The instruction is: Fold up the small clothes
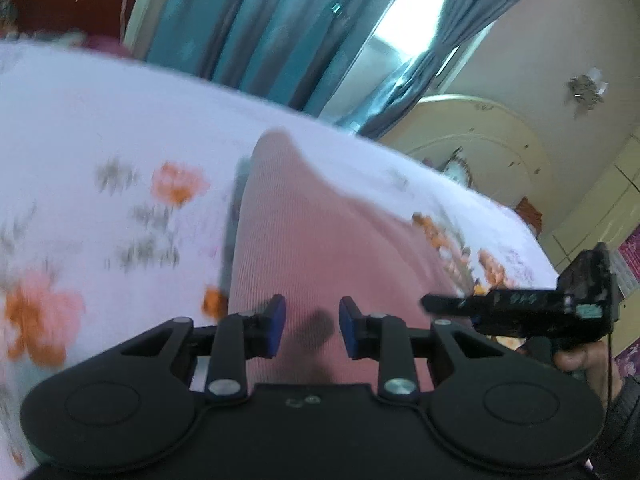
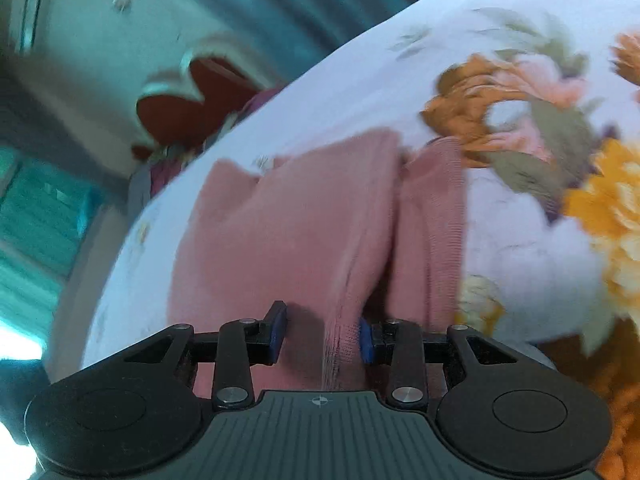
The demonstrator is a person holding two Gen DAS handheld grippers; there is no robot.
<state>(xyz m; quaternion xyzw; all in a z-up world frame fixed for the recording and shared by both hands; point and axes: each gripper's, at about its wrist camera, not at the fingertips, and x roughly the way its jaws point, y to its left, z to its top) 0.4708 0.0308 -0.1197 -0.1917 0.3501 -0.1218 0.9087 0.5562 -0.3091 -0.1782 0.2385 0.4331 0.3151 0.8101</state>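
The pink knit garment [image 2: 304, 232] lies on the floral bedsheet [image 2: 520, 240], stretching from lower centre toward mid-frame, with its ridge between the right gripper [image 2: 323, 334]'s parted pads, while the left gripper [image 1: 312, 330] hovers released above it.

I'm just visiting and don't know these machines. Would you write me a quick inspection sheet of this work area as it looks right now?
Surface: bed sheet, white with orange and pink flowers.
Job's things: pink knit garment lying on the sheet, a fold running along it.
Clutter: nothing seen on the sheet beside the garment.
Grippers: left gripper has its jaws apart over the pink cloth, no pinch visible; right gripper has a ridge of the garment between its jaws, contact of the pads unclear.
Cables: a thin dark cord by the hand holding the right gripper.
Surroundings: teal curtains, bright window, cream headboard.
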